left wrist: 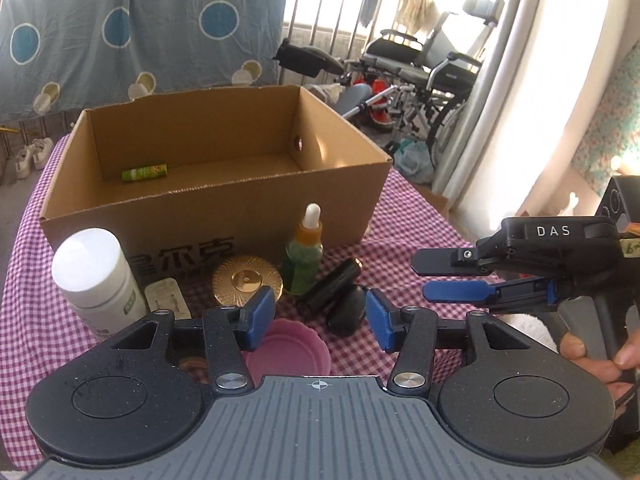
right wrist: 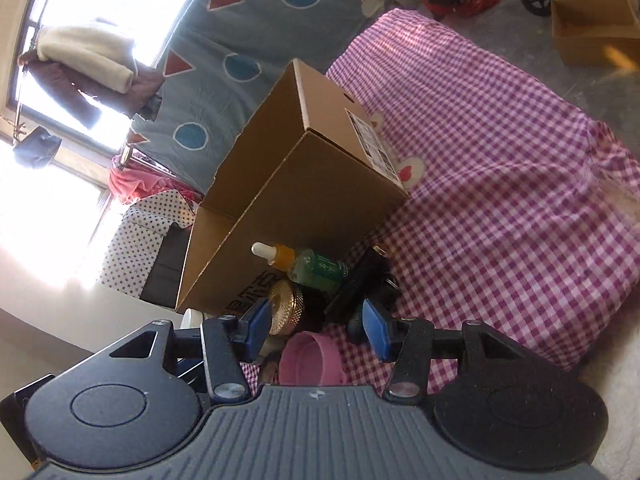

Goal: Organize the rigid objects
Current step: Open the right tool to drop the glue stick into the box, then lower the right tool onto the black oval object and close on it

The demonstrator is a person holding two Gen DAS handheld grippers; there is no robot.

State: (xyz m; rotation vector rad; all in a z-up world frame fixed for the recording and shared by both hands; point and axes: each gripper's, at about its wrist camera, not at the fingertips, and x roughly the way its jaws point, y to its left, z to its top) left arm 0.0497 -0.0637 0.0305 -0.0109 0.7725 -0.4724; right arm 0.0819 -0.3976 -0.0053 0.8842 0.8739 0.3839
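My left gripper and right gripper both hang partly open and empty at lower centre, above the pink lid before the cardboard box.

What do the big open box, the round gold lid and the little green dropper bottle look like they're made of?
Box: brown corrugated cardboard, matte, with raw cut edges and fold creases.
Gold lid: shiny and finely ribbed, catching the light; metal or metallised plastic, can't tell which.
Dropper bottle: see-through green body, probably glass or clear plastic, with an amber collar and a white bulb that looks like rubber.
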